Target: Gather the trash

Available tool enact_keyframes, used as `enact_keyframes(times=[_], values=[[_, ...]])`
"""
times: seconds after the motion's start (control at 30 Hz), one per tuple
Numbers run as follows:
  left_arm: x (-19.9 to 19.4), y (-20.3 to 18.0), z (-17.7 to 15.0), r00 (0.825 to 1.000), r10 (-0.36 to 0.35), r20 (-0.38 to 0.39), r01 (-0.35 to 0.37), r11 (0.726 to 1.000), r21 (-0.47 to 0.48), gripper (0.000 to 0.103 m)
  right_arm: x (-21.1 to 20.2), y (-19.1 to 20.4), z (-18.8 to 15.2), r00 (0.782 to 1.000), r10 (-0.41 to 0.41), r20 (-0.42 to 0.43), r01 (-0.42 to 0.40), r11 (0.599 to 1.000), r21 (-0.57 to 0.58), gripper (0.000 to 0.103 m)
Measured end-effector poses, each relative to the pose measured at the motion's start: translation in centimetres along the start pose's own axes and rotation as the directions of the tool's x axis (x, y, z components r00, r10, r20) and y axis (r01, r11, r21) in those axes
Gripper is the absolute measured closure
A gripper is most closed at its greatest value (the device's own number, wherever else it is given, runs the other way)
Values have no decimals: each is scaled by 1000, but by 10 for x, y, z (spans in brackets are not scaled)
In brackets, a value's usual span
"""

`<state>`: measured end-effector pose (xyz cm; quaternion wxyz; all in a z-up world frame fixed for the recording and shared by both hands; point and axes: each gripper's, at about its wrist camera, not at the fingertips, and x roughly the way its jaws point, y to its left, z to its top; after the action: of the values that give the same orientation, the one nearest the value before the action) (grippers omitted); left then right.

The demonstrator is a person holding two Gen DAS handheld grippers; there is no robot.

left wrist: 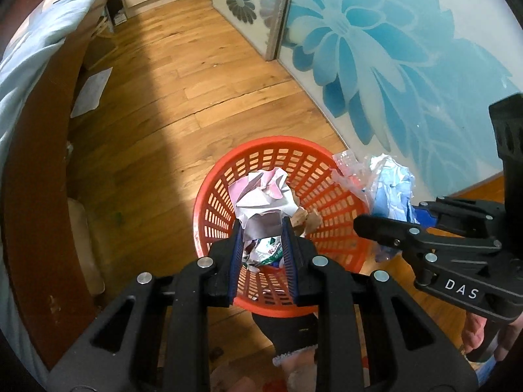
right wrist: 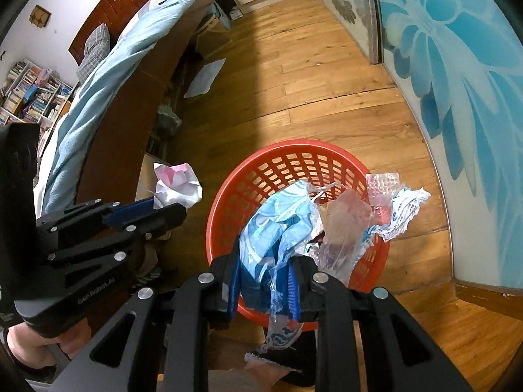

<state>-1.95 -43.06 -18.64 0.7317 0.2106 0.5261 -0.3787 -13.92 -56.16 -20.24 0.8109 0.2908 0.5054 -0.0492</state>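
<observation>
- A red basket [left wrist: 281, 225] is being shown on the wooden floor [left wrist: 202, 75], just beside a glass door with blue flowers [left wrist: 376, 49]; a bed [right wrist: 124, 65] is standing on the other side.
- Crumpled paper [left wrist: 261, 196] is being held above the basket by the left claw [left wrist: 263, 238], whose jaws are being kept narrow around it; the paper's long axis is running away from the camera.
- A blue-and-clear plastic wrapper [right wrist: 278, 228] is being gripped by the right claw [right wrist: 263, 290], with its clear part being spread over the basket's right rim.
- A loose sheet [left wrist: 91, 91] is being seen on the floor by the bed.
- A bookshelf [right wrist: 32, 94] is being shown only in the right wrist view; more scraps inside the basket are being shown only in the left.
</observation>
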Motion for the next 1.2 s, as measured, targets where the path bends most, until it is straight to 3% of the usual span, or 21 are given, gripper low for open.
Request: enact_keyframes(times=[0.1,0.13,0.17,0.2,0.23,0.47,0.57,0.63,0.67,0.73,0.83,0.97,1.0,1.1,1.2], values=[[-3,1,2,1000,9,7,-9,1000,-1,76,-1,2,1,1000,-9,4,9,1000,-1,72],[-5,1,2,1000,11,11,-11,1000,-3,66,-2,2,1,1000,-21,10,21,1000,1,67],[-8,1,2,1000,25,19,-25,1000,2,45,-4,1,2,999,-36,15,36,999,2,50],[-9,0,3,999,38,23,-38,999,2,37,-5,0,2,998,-58,20,58,998,6,43],[-11,1,3,999,46,26,-46,999,0,32,-8,-2,2,997,-74,26,73,997,16,43],[-62,26,-4,989,122,83,-121,992,-25,26,-57,4,21,985,-98,144,88,993,77,40],[-109,54,-13,975,163,149,-152,985,-84,24,-101,51,39,967,-58,247,58,998,10,35],[-147,76,-23,956,203,210,-175,974,-144,19,-127,87,47,951,-31,309,54,996,-66,30],[-170,89,-29,940,233,251,-191,965,-178,18,-140,107,50,941,-19,338,58,993,-105,28],[-221,119,-48,891,302,340,-217,939,-265,14,-172,160,55,913,26,408,65,976,-207,26],[-271,158,-79,839,378,391,-229,897,-377,13,-207,229,57,877,113,467,41,950,-308,16],[-320,218,-140,782,473,406,-218,818,-532,10,-219,314,51,862,247,442,-39,903,-428,12],[-327,232,-156,775,493,397,-218,796,-565,10,-214,335,47,863,273,426,-53,886,-460,11],[-335,267,-193,775,539,330,-245,737,-630,10,-183,388,30,877,320,358,-97,848,-520,11],[-337,294,-218,775,560,293,-250,698,-672,10,-143,422,4,884,379,274,-161,797,-582,11]])
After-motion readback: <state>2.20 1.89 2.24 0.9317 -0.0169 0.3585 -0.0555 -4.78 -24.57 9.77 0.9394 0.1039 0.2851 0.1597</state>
